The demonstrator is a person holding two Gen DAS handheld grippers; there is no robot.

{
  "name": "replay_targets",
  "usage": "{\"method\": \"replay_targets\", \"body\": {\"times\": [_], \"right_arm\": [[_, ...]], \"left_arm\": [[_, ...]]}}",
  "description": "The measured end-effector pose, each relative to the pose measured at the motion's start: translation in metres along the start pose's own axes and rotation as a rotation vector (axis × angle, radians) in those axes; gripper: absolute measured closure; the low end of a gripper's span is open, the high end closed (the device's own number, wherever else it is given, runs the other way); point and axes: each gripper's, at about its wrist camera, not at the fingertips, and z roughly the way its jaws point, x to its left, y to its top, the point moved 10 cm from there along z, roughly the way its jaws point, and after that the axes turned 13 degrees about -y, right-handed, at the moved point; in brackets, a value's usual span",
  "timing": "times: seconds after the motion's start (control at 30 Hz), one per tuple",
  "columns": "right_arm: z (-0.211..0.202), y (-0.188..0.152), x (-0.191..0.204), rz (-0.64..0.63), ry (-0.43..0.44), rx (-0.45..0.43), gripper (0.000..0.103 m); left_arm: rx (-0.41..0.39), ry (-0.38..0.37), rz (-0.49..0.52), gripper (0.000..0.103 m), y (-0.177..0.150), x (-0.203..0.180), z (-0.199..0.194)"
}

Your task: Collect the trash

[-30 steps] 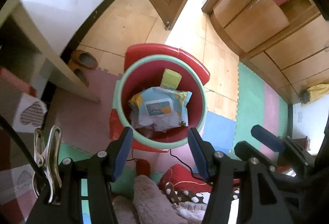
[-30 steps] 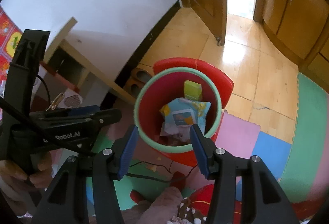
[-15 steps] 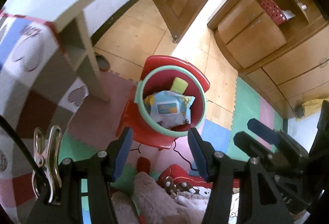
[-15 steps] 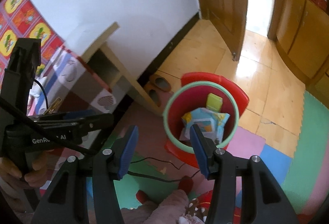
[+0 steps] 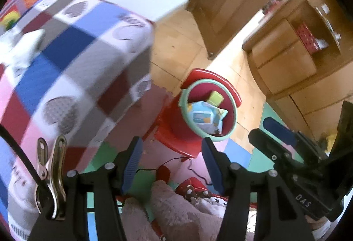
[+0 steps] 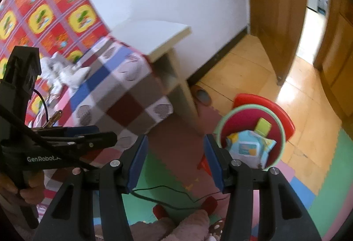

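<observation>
Looking down over a child's room, we see a bed with a checked heart-print cover filling the left side, a wooden floor, and coloured foam floor mats beneath us. On the mats stands a red bin with a pale green rim; inside lie a blue wipes packet and a small yellow-green box, already collected.

Farther left, on the bed near the patterned wall, sits a crumpled white heap, likely tissue and, we judge, the next trash to gather. It lies up and to the left of both sets of fingers, well apart from them, with the bin off to their right. We judge our left gripper the nearer one; it sits on the bed's side, ahead of our right gripper.

Both grippers have their blue pads spread apart with nothing between them.

Motion blurs the bedcover, so we cannot make out the heap's shape or long axis. The bin's bottom is hidden under the packet.
</observation>
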Motion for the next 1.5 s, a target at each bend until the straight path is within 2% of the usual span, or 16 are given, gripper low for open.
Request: {"method": "replay_targets", "body": {"times": [0.87,1.03,1.23,1.5], "right_arm": [[-0.053,-0.002,0.263,-0.350,0.280,-0.055,0.050],[-0.062,-0.003,0.306,-0.405,0.322,-0.059,0.050],[-0.067,-0.004,0.346,-0.429,0.369,-0.053,0.050],[-0.065,-0.001,0.398,-0.524,0.408,-0.048,0.050]], "left_arm": [[-0.261,0.182,-0.267,0.044,-0.076,0.171,-0.220],[-0.313,0.212,-0.342,0.044,-0.097,0.207,-0.256],[-0.392,0.284,-0.435,0.044,-0.121,0.257,-0.300],[-0.475,0.381,-0.570,0.044,-0.147,0.320,-0.356]]}}
